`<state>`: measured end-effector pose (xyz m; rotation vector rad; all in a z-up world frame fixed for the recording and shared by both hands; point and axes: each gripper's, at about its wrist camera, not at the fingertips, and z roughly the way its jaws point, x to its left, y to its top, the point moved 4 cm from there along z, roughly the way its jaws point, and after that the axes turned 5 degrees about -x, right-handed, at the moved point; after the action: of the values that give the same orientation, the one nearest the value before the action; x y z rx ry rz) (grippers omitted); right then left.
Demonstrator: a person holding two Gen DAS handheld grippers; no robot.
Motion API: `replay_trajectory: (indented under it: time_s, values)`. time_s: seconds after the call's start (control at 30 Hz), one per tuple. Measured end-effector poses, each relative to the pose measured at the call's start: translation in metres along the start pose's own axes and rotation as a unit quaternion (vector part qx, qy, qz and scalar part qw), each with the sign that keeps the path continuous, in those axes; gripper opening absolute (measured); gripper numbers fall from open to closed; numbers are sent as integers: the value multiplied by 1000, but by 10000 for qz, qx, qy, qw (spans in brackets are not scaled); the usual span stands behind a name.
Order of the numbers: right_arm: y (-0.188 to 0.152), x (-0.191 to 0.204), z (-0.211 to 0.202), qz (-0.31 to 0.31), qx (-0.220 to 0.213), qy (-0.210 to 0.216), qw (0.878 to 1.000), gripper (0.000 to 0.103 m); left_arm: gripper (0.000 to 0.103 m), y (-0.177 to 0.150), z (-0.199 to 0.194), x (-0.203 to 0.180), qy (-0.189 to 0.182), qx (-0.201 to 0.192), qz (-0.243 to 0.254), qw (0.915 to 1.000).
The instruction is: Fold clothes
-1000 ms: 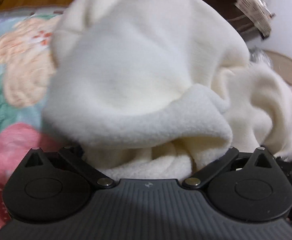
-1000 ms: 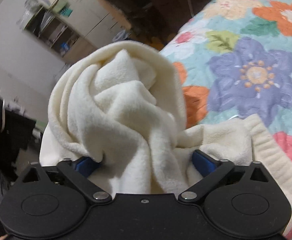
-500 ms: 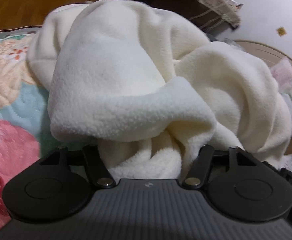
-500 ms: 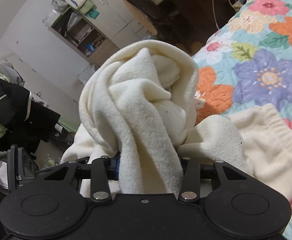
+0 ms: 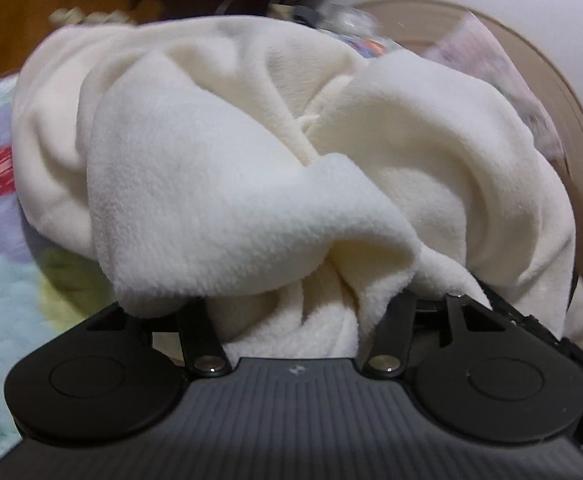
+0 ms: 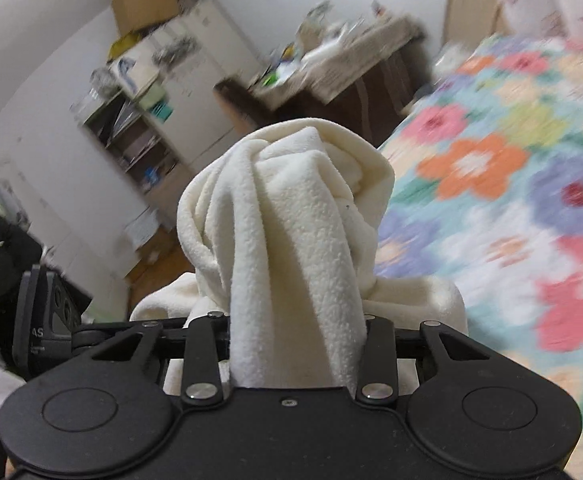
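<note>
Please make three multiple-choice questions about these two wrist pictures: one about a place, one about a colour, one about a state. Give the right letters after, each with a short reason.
1. Where does the bunched cloth sit in the right wrist view?
A. between the right gripper's two fingers
B. flat on the shelf
C. on the floor

2. What colour is the fleece garment?
A. dark blue
B. cream white
C. red

3. What is the state of the left gripper?
A. wide open and empty
B. out of view
C. closed on the cloth

Answers:
1 A: the fleece garment rises from inside the right gripper, in front of the floral bedspread.
2 B: the fabric is cream white in both views.
3 C: the left gripper has just been closing, and a wad of fleece fills the gap between its fingers.
</note>
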<state>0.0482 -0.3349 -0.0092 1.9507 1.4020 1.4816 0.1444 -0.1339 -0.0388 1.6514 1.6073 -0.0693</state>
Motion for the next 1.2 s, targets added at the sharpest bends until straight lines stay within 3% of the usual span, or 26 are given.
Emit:
replay_trajectory:
  time_s: [0.33, 0.7, 0.87, 1.2]
  values:
    - [48, -91, -138, 357, -1366, -495, 9887, 41, 48, -24, 35, -185, -766, 231, 1098, 9907]
    - [71, -154, -251, 607, -2495, -1314, 9575, 40, 47, -75, 71, -336, -1427, 410, 2053, 9674]
    - [73, -165, -277, 536, -2671, -1496, 9505, 40, 46, -100, 57, -364, -1613, 294, 2553, 9529]
    - [73, -133, -276, 467, -2687, -1186, 9548, 40, 45, -80, 28, -346, -1645, 147, 2646, 9501]
